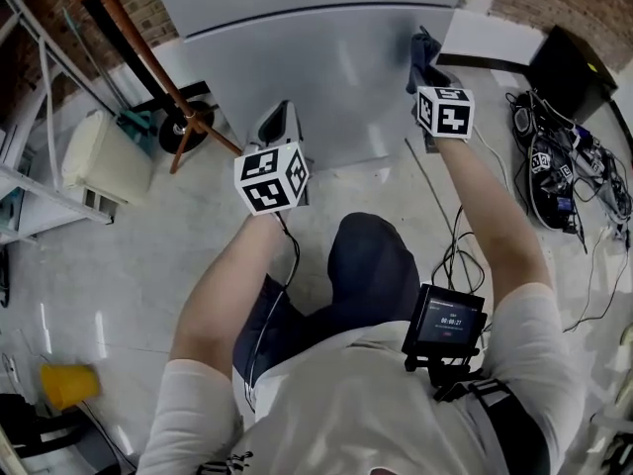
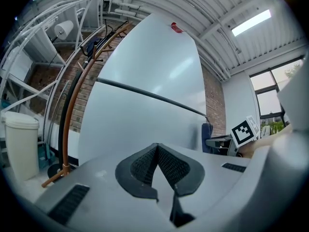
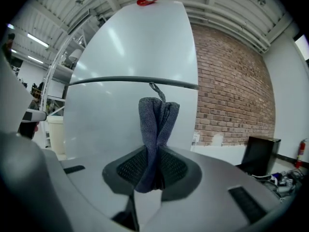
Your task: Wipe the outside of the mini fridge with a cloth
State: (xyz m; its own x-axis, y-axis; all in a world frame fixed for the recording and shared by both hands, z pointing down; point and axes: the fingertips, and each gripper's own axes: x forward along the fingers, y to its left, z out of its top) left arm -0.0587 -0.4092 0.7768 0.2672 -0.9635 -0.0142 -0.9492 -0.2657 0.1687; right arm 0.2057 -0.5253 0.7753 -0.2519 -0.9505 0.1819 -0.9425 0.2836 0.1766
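The mini fridge [image 1: 326,77] is a pale grey box with a dark seam between its two doors, standing straight ahead; it fills the left gripper view [image 2: 145,115] and the right gripper view [image 3: 130,86]. My right gripper [image 3: 153,178] is shut on a dark blue-grey cloth [image 3: 155,129], which sticks up between the jaws. In the head view that cloth [image 1: 425,59] is at the fridge's upper right corner, against or very near the door. My left gripper [image 2: 157,170] is shut with nothing in it, held low before the lower door [image 1: 280,132].
A brown curved pole [image 1: 148,57] on a wheeled base leans at the fridge's left. A white bin [image 2: 19,144] stands further left. Cables and a black box [image 1: 569,156] lie on the floor at the right. A yellow cup [image 1: 67,384] sits at lower left.
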